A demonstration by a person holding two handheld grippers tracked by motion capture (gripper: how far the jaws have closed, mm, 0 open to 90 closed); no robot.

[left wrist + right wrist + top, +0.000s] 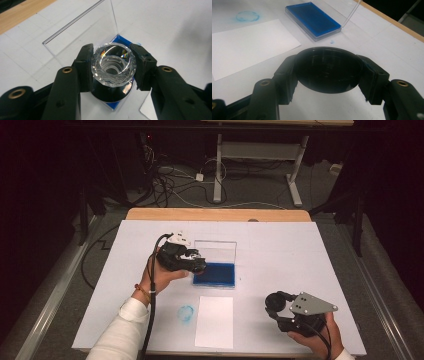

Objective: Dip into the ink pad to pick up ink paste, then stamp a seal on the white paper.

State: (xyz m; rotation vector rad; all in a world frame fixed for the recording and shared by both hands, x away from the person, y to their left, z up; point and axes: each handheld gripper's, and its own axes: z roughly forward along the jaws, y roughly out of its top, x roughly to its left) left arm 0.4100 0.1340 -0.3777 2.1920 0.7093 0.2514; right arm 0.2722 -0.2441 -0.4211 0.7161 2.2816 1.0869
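Over the ink pad (215, 274), left gripper (111, 65) is clamping a stamp (113, 64); right gripper (327, 70) is gripping a black cap (328, 68).

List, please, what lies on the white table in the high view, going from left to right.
blue smudge → white paper sheet → right claw holding a black cap. The left claw overlaps the ink pad, so both are omitted.

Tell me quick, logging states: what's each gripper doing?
Left gripper: shut on clear faceted crystal-topped stamp.
Right gripper: shut on round black cap.
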